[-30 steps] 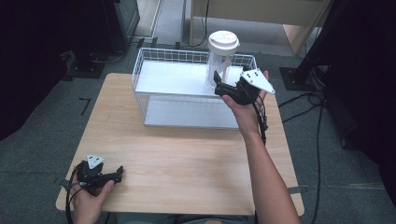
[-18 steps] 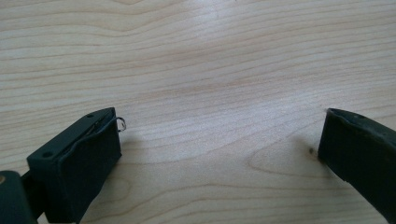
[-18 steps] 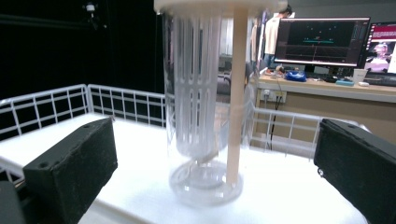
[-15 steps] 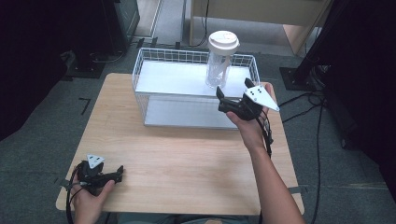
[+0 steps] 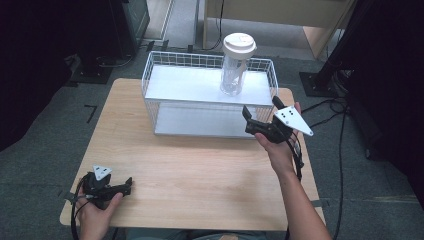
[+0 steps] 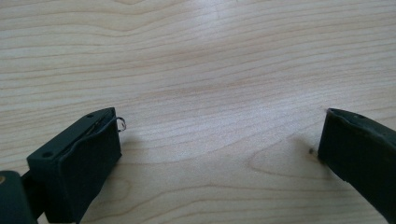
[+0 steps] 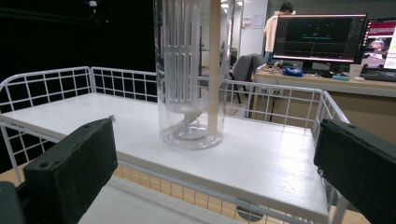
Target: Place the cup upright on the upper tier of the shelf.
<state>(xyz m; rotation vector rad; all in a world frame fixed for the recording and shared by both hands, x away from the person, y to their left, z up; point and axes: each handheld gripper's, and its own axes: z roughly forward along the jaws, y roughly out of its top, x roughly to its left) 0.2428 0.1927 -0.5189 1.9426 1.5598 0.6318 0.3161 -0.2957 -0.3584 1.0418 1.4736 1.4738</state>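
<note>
A clear tumbler (image 5: 234, 67) with a white lid stands upright on the white shelf of a wire basket (image 5: 150, 75) at the back of the wooden table (image 5: 200, 170). My right gripper (image 5: 260, 107) is held in the air just before the basket's front right corner, open and empty, its jaws pointing at the tumbler (image 7: 194, 74). In the right gripper view the gripper (image 7: 215, 140) has a wide gap and stands apart from the tumbler. My left gripper (image 5: 127, 184) rests at the table's front left corner. Its jaws (image 6: 219, 126) are open over bare wood.
The basket's wire walls (image 7: 51, 86) rise around the shelf. Cables (image 5: 340, 130) trail on the floor to the right of the table. A desk with monitors (image 7: 317, 37) and a standing person are far behind the basket.
My right gripper has drawn back from the tumbler toward the person and to the right. The tumbler stays standing on the shelf. The left gripper has not moved.
</note>
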